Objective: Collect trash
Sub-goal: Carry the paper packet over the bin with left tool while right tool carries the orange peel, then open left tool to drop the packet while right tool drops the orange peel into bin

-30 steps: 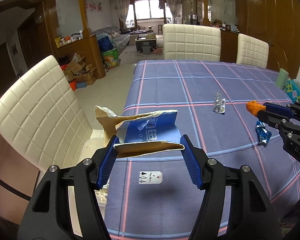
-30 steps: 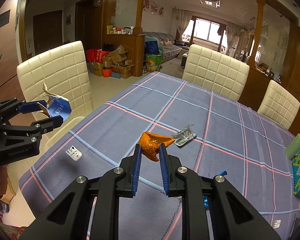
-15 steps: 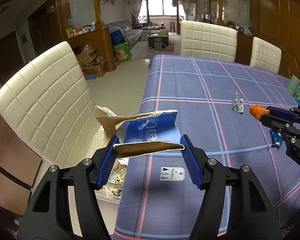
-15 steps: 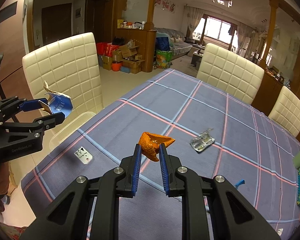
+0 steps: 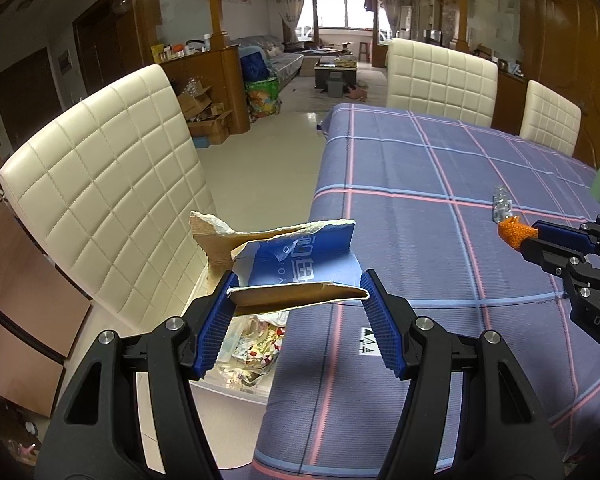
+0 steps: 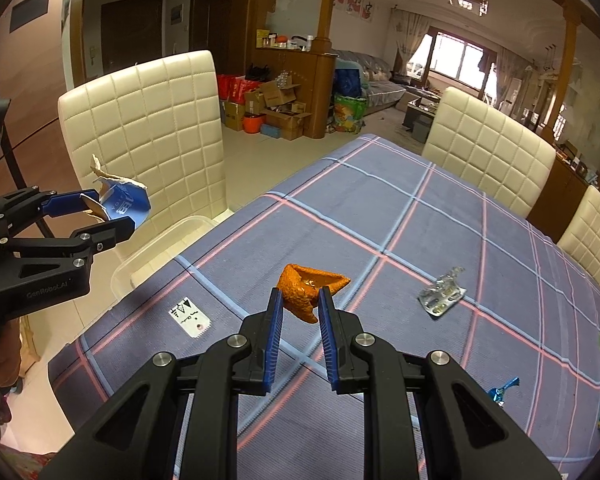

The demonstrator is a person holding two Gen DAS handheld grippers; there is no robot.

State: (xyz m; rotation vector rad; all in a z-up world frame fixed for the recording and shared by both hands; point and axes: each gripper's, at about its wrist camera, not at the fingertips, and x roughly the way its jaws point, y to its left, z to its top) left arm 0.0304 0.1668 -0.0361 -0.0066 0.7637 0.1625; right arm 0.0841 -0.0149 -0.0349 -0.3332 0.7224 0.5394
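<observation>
Torn cardboard (image 5: 300, 268), long axis crosswise between the left gripper (image 5: 298, 300) fingers, hangs clamped above a trash bin (image 5: 244, 360) beside the tabletop (image 5: 440, 208); right gripper (image 6: 299, 304) pinches orange peel (image 6: 308, 286) pointing forward.

The left gripper (image 6: 112, 216) has "GenRobot.AI" on its black side. The right gripper (image 5: 518, 236) shows "DAS". The torn blue cardboard (image 5: 300, 258) has letters "IOY".
</observation>
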